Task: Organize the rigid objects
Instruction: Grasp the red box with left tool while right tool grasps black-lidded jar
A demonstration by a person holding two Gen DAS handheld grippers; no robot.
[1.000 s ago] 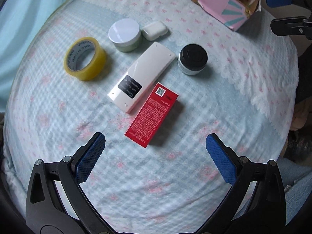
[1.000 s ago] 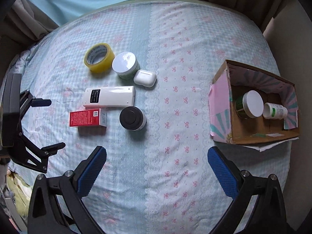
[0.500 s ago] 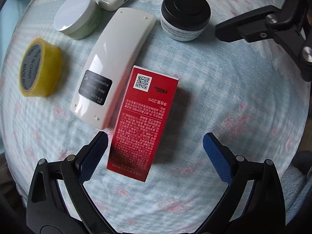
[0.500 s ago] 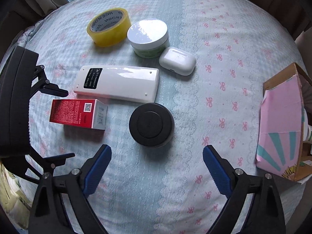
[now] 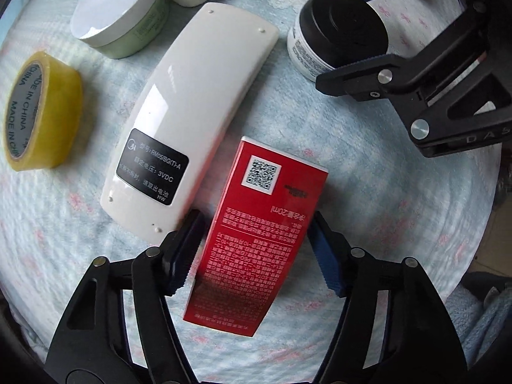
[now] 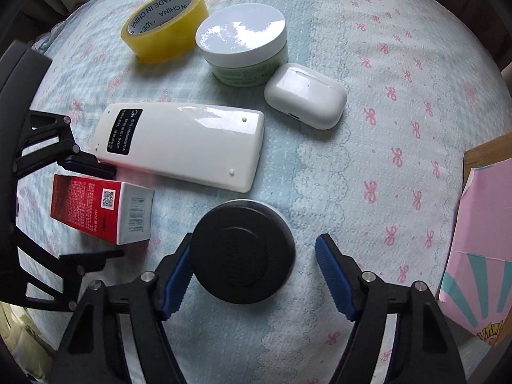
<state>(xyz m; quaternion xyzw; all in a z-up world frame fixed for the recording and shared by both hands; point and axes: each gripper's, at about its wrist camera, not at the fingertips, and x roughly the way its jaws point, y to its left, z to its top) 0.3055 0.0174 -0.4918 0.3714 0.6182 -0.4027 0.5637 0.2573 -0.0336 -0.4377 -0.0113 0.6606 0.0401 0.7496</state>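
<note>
Nearby, pink box (image 6: 480, 224), contents unseen

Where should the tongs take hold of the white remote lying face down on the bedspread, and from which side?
Grip the white remote across its two long edges near mid-length, from straight above. It lies flat, long and narrow, with its curved back up. The red box crowds one end, so stay toward the middle.
</note>
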